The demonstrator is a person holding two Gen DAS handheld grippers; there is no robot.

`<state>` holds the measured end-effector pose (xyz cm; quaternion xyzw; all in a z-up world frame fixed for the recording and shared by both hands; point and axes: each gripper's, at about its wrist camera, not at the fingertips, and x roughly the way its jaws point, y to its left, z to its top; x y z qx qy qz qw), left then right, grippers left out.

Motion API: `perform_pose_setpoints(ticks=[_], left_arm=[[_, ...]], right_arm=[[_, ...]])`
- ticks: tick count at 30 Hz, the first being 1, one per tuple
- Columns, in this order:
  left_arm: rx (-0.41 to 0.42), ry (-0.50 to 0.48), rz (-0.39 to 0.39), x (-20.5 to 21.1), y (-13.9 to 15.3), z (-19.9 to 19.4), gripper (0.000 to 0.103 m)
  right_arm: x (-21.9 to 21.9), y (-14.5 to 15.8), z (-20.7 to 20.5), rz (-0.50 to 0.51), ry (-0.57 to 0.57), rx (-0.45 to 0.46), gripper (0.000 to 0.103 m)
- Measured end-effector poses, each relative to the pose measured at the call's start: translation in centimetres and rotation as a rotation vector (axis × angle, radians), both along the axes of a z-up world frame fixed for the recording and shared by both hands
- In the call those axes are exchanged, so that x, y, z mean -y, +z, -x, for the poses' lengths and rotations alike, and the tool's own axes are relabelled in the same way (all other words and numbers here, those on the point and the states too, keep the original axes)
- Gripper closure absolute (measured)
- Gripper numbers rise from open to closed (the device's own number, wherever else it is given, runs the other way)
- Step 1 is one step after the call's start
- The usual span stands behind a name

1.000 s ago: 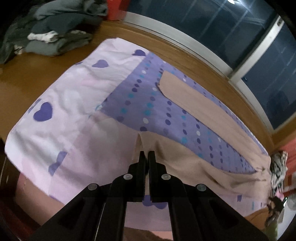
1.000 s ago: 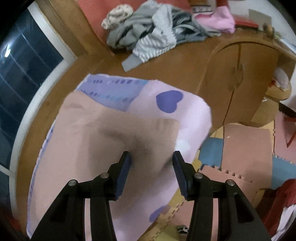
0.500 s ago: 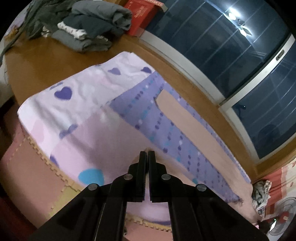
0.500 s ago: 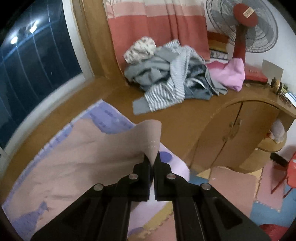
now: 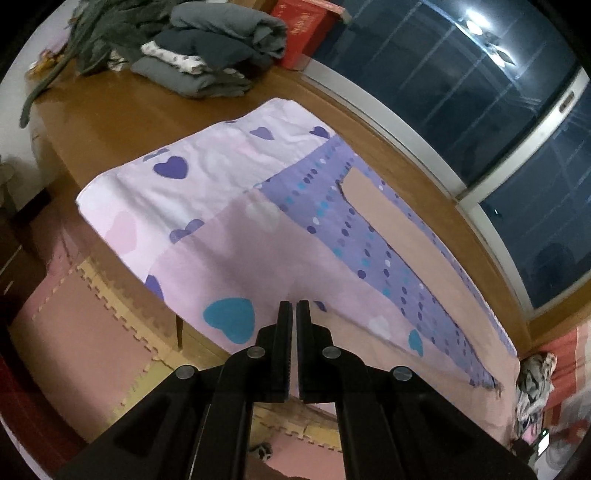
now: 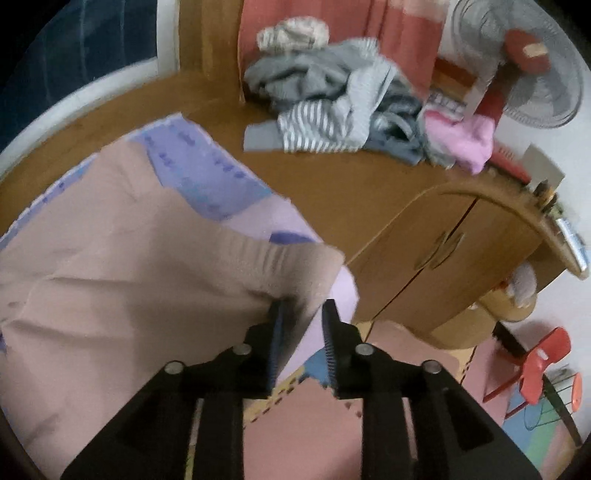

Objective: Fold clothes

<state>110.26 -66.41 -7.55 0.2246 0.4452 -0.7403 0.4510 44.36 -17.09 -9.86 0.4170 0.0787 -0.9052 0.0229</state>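
Note:
A thin beige garment (image 5: 399, 236) lies along a heart-and-dot patterned sheet (image 5: 207, 173) on the wooden table (image 5: 110, 114). My left gripper (image 5: 293, 306) is shut on the garment's near edge, and a crease in the cloth runs up to the tips. In the right wrist view the garment's (image 6: 122, 258) other end is bunched at my right gripper (image 6: 301, 306). Its fingers stand a little apart, with the beige corner lying loosely between them against the left finger. This view is blurred.
Folded grey clothes (image 5: 207, 59) are stacked at the table's far left beside a red box (image 5: 306, 29). A heap of unfolded clothes (image 6: 351, 107) sits at the right end, near a fan (image 6: 532, 70). Below the table edge are a wooden cabinet (image 6: 443, 251) and foam floor mats (image 5: 85, 332).
My left gripper has drawn back from the table, still shut on the beige cloth. My right gripper closed on the garment's corner half a second ago; its fingers have now parted.

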Motion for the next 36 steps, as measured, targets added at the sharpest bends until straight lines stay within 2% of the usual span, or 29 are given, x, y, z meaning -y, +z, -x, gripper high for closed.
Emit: perform_pose_setpoints(ticks=[3,6,8,12,16,22,28,32,36], left_arm=[[0.031,-0.086,0.005,0.3,-0.1,0.8,0.101],[0.094,-0.201,0.0,0.8,-0.8,2.0,0.1],[0.1,-0.266,-0.015,1.6,-1.3,2.1,0.096],[0.091,-0.388,-0.051,3.1,-2.2,1.8,0.095],[0.082,-0.486,-0.048,4.5,-2.0,0.9,0.094],[0.12,-0.669,-0.044,6.3,-2.0,0.6,0.091],[0.229,-0.857,0.033,6.5,-2.8,2.6,0.09],[0.235,-0.923,0.044,7.0,-3.4,3.4,0.09],[0.246,-1.009,0.042,7.9,-3.9,4.2,0.09]], right_arm=[[1.1,2.3,-3.7,-0.002,0.004,-0.093,0.058],[4.2,4.1,-8.8,-0.005,0.084,-0.162,0.057],[7.2,4.7,-12.6,0.004,0.168,-0.181,0.057],[14.5,4.5,-20.9,0.084,0.366,-0.133,0.057],[22.2,3.5,-30.5,0.207,0.567,-0.032,0.057],[30.4,2.5,-42.7,0.286,0.818,0.069,0.057],[34.6,1.7,-47.5,0.275,0.983,0.147,0.057],[37.3,0.8,-48.8,0.297,1.04,0.191,0.056],[39.6,0.4,-50.3,0.283,1.031,0.206,0.057]])
